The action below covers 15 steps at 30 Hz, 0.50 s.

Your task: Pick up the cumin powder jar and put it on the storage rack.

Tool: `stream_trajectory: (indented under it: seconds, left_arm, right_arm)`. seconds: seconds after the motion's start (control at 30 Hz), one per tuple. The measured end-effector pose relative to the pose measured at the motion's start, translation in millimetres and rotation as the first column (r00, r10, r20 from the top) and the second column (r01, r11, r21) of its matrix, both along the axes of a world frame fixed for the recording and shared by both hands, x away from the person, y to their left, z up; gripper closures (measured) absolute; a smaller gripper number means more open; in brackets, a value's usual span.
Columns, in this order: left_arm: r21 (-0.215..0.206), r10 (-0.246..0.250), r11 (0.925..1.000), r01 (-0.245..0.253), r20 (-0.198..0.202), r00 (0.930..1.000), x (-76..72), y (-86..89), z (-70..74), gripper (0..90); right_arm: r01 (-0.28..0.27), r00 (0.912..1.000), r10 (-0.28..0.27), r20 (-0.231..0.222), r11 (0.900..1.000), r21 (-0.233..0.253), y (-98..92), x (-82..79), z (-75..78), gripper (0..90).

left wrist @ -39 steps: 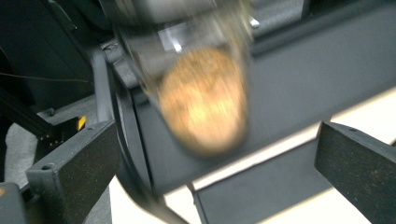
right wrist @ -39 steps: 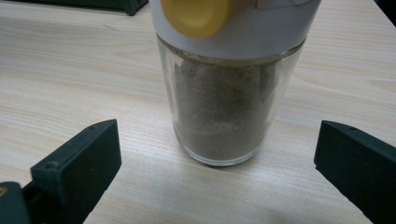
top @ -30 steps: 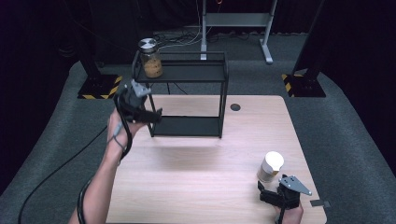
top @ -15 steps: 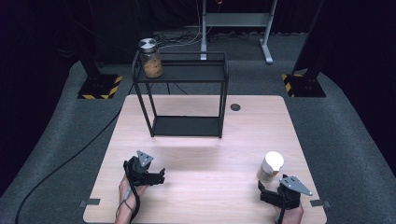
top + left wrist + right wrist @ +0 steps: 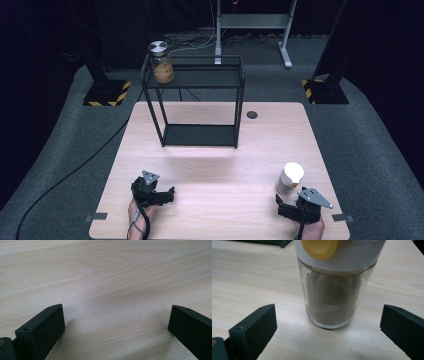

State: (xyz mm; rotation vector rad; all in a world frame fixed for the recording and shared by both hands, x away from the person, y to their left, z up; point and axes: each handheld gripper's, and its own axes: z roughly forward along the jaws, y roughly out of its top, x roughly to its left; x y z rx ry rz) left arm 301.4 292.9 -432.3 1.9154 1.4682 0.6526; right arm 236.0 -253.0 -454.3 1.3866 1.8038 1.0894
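We judge step: reach for spice jar (image 5: 336, 290), just ahead of right gripper (image 5: 328, 325), jaws spread, empty. Next: advance, clamp glass. Left gripper (image 5: 116, 325) released, resting on tabletop (image 5: 112, 277).

One second earlier the left tongs (image 5: 159, 192) were raised beside the front left post of the black wire-frame shelf rack (image 5: 200, 102). They then came back toward the person and down to the near left part of the pale wooden tabletop (image 5: 220, 165), well apart from the rack. There they sat low over bare wood, jaws spread wide with nothing between them.
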Motion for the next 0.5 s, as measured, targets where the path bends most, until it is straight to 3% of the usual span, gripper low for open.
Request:
stream_trajectory:
  seconds: [0.5]
  left_arm:
    - [0.006, 0.002, 1.0, -0.002, 0.005, 1.0, -0.4, -1.8, -0.3, 0.1]
  right_arm:
    - [0.004, 1.0, -0.004, -0.001, 1.0, -0.002, 0.7, 0.1, 0.2, 0.0]
